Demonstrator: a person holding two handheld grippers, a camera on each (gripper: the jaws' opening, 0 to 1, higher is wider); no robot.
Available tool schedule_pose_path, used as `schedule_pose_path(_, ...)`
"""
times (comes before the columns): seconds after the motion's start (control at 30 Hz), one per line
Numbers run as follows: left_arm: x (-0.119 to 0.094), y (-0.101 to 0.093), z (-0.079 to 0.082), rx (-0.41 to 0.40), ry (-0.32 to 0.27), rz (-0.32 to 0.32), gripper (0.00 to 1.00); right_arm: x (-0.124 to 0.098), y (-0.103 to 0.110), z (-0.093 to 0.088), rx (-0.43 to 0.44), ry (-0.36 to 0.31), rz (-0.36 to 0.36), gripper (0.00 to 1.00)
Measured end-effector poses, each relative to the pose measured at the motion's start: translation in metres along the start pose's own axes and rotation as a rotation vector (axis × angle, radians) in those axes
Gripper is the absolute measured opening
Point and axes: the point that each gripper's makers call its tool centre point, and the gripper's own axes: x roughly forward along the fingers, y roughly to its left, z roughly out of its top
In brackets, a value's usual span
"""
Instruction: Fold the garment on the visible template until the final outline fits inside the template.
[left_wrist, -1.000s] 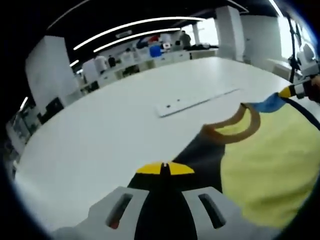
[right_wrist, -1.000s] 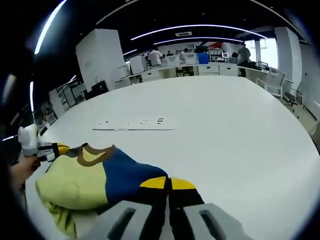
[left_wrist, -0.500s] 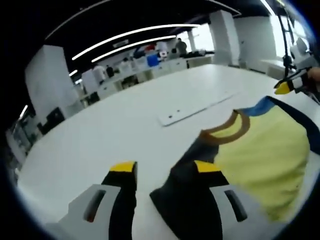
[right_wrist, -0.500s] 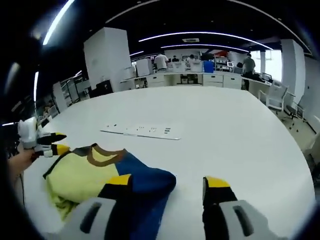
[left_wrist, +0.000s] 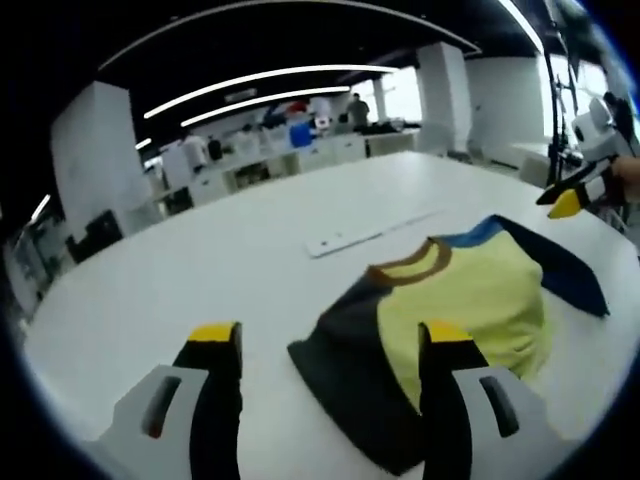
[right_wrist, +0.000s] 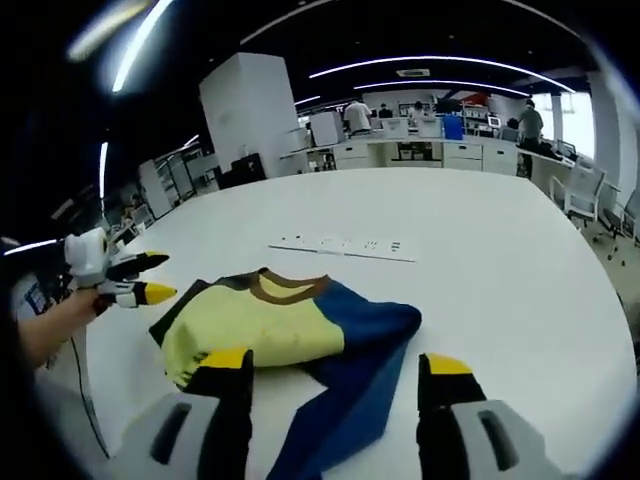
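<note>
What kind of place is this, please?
Probably an open-plan office or lab: a big white table holds the folded shirt, rows of desks with people stand behind, and long strip lights run overhead.

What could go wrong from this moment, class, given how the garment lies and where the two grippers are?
1. The blue sleeve trails out from the folded garment, so the outline may well stay too wide.
2. Both the left gripper and the right gripper are open and off the cloth; a careless regrasp could drag the loose folds apart.
3. The dark sleeve lies between the left gripper's jaws, so closing now might pinch only one layer.
</note>
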Motion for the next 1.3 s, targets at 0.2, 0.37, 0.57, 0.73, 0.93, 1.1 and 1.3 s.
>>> schedule_pose_path(0.2, -0.020, -0.005, -0.015, 0.038, 0.015, -0.015, 0.73, -0.018, 0.008, -0.013, -0.012, 0.003, 0.002, 0.67)
schedule_pose_path(0.37, -0.034, -0.006, -0.031, -0.011, 0.024, -0.008, 0.73, -0.032, 0.011, -0.027, 0.008, -0.008, -0.006, 0.67)
schedule_pose_path(0.57, -0.042, -0.012, -0.050, -0.034, 0.046, -0.009, 0.69, -0.038, 0.016, -0.045, 0.030, -0.014, 0.000, 0.65)
schedule_pose_path(0.73, -0.045, -0.019, -0.067, -0.059, 0.072, -0.008, 0.65, -0.040, 0.017, -0.062, 0.029, -0.017, -0.021, 0.61)
schedule_pose_path(0.93, -0.046, -0.020, -0.085, -0.061, 0.099, -0.004, 0.59, -0.041, 0.018, -0.073, 0.068, -0.039, -0.034, 0.57)
schedule_pose_path(1.1, -0.042, -0.015, -0.093, -0.040, 0.112, 0.007, 0.52, -0.037, 0.024, -0.088, 0.075, -0.023, -0.031, 0.53)
schedule_pose_path(1.3, -0.038, -0.016, -0.086, -0.131, 0.064, 0.004, 0.41, -0.031, 0.024, -0.107, 0.075, 0.023, -0.034, 0.44)
